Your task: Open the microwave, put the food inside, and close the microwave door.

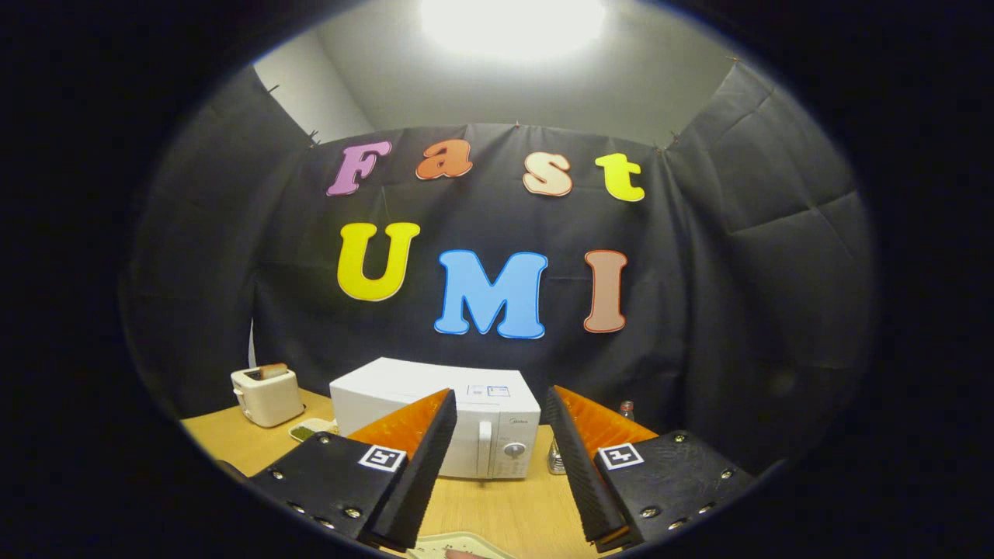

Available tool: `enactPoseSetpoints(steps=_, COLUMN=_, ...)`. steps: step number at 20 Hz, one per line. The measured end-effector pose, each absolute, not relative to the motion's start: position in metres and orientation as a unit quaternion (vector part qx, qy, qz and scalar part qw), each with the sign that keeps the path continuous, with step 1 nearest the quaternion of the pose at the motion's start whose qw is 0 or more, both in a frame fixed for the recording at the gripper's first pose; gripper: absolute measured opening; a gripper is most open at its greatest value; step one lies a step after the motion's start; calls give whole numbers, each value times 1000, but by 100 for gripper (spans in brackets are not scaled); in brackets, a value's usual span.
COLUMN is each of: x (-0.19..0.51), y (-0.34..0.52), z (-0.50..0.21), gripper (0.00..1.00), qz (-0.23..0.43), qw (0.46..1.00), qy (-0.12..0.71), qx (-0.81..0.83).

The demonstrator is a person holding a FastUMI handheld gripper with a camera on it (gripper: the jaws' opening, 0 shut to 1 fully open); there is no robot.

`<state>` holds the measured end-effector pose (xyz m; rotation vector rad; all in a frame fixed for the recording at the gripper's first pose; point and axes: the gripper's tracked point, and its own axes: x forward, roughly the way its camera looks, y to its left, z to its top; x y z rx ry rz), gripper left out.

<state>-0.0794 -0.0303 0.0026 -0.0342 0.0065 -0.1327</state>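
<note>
We hold the gripper [497, 435] spread, well short of the shut microwave [474, 423]; next, we judge, its door handle [484, 449].

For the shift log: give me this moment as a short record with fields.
claw: open, fingers apart with nothing between them
microwave: white, beyond the fingers on the wooden table, door shut
toaster: cream, left of the microwave, a slice sticking up from it
small dish: something green in it, between toaster and microwave
plate: rim just below the fingers, contents unclear
task stage: door not yet opened
</note>
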Motion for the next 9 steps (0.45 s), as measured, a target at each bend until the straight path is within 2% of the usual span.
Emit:
enactPoseSetpoints(steps=2, x=-80, y=-19, z=4, gripper=82, qz=-44, qw=999, qy=-3, qx=-18)
enactPoseSetpoints(steps=9, x=-79, y=-13, z=-1, gripper=81, qz=-32, qw=999, qy=2, qx=-5)
